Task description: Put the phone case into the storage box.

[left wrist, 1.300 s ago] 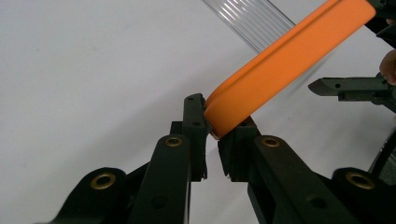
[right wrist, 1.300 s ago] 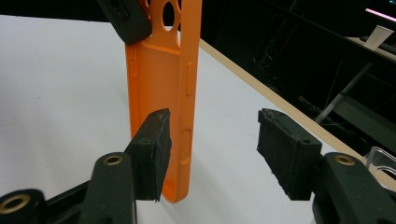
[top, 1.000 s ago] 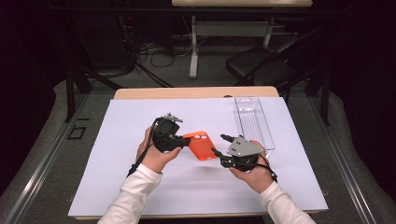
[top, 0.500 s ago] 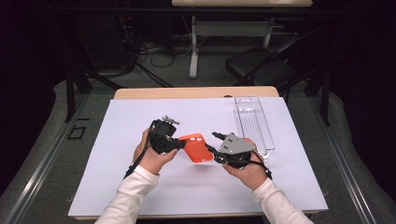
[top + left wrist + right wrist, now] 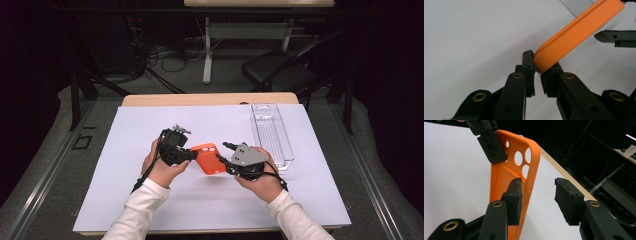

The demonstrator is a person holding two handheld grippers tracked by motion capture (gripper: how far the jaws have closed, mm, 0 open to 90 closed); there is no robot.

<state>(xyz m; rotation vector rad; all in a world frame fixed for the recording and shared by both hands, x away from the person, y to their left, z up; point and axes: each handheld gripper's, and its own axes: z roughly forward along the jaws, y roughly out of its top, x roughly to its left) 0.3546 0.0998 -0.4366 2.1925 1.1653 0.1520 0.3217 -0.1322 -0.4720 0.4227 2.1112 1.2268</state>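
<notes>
An orange phone case (image 5: pixel 207 158) hangs above the white sheet between both hands. My left gripper (image 5: pixel 190 154) is shut on its left end; in the left gripper view the jaws (image 5: pixel 537 71) pinch one corner of the case (image 5: pixel 579 32), which slants up to the right. My right gripper (image 5: pixel 224 153) is open at the case's right end. In the right gripper view its jaws (image 5: pixel 537 192) straddle the case's long edge, with the case (image 5: pixel 504 175) upright and its camera holes at the top. The left gripper (image 5: pixel 491 143) clamps the top corner there.
A clear plastic tray (image 5: pixel 271 134) lies at the right on the white sheet (image 5: pixel 125 150) that covers the table. A wooden table edge (image 5: pixel 200 99) runs along the back. A chair (image 5: pixel 280 72) and desk legs stand on the floor beyond.
My right gripper has moved left, bringing its open jaws around the case's edge. The left gripper has kept its hold and barely shifted.
</notes>
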